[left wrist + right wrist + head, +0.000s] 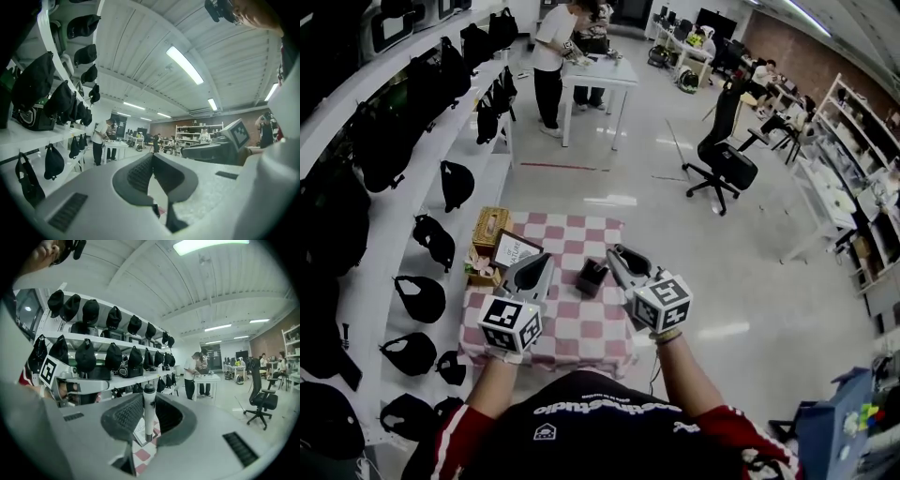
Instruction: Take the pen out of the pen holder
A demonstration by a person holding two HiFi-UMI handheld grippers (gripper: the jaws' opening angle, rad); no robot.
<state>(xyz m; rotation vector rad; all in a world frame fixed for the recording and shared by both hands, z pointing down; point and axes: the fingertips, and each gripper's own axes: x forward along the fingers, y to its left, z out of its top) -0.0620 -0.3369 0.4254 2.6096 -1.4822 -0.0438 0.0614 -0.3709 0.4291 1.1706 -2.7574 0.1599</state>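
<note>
The right gripper (149, 401) clamps the white pen (149, 418) upright; a straight lift should clear the black pen holder (592, 277) at mid-frame. The left gripper (152, 158) has its jaws together, empty.

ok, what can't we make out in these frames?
- pen holder contents: head view, too small and dark.
- pen in head view: hidden behind right tongs.
- table in left gripper view: mostly blocked by left tongs.

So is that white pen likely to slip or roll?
Probably stiff: the pen stands straight in the right gripper. Its round, smooth-looking barrel might slip in a loose grip, and would likely roll if laid down.
</note>
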